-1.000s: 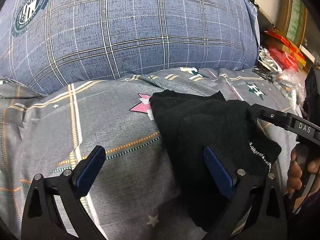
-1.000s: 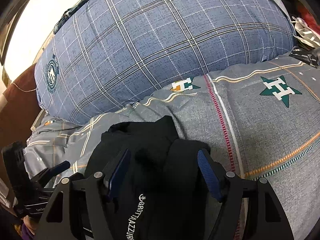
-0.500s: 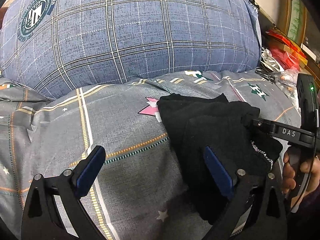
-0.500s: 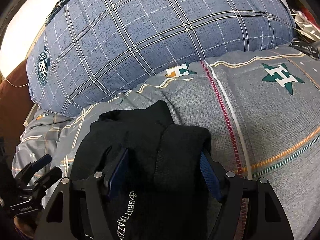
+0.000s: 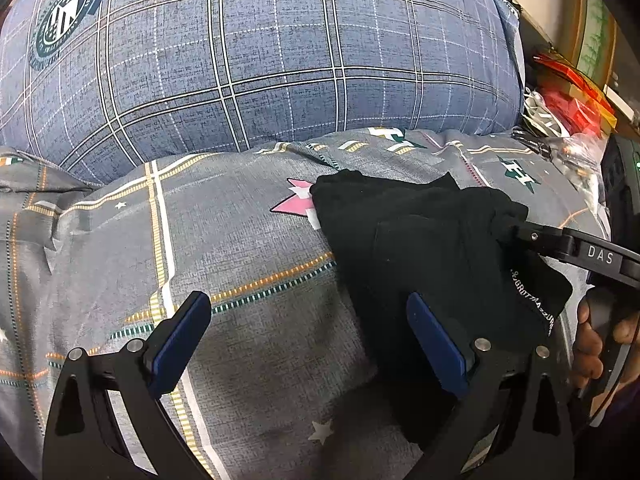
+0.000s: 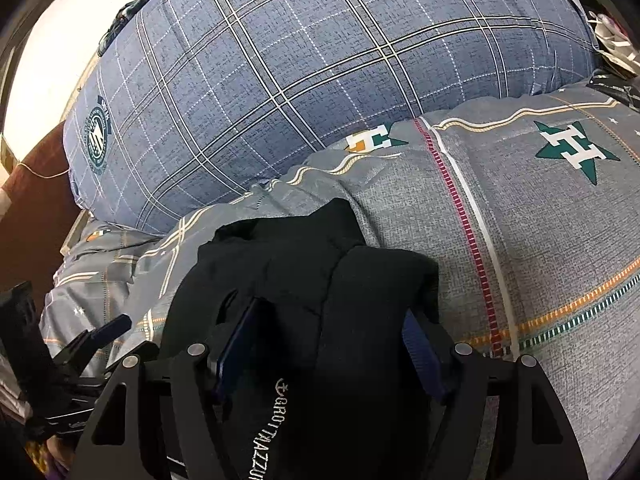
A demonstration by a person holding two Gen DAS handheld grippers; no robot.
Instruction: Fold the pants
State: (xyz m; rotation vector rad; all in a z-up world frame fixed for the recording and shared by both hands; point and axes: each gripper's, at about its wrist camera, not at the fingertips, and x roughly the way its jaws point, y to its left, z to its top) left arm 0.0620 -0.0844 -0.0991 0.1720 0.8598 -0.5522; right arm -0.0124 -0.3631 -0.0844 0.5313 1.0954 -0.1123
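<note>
The black pants [image 5: 436, 248] lie folded in a bundle on the grey patterned bedsheet [image 5: 240, 248], white lettering along one edge. My left gripper [image 5: 308, 340] is open and empty, low over the sheet, its right finger at the bundle's left side. My right gripper [image 6: 332, 344] is open and straddles the bundle [image 6: 320, 280], a blue pad on each side of the cloth. The right gripper also shows at the bundle's right edge in the left wrist view [image 5: 568, 240].
A large blue plaid pillow [image 5: 260, 52] fills the back of the bed [image 6: 320, 60]. Clutter with red packaging [image 5: 572, 96] sits at the far right. Brown headboard wood [image 6: 32, 208] stands at the left.
My right gripper has pushed forward over the bundle, and its pads now sit deeper in the cloth. My left gripper has drifted slightly left and stayed open.
</note>
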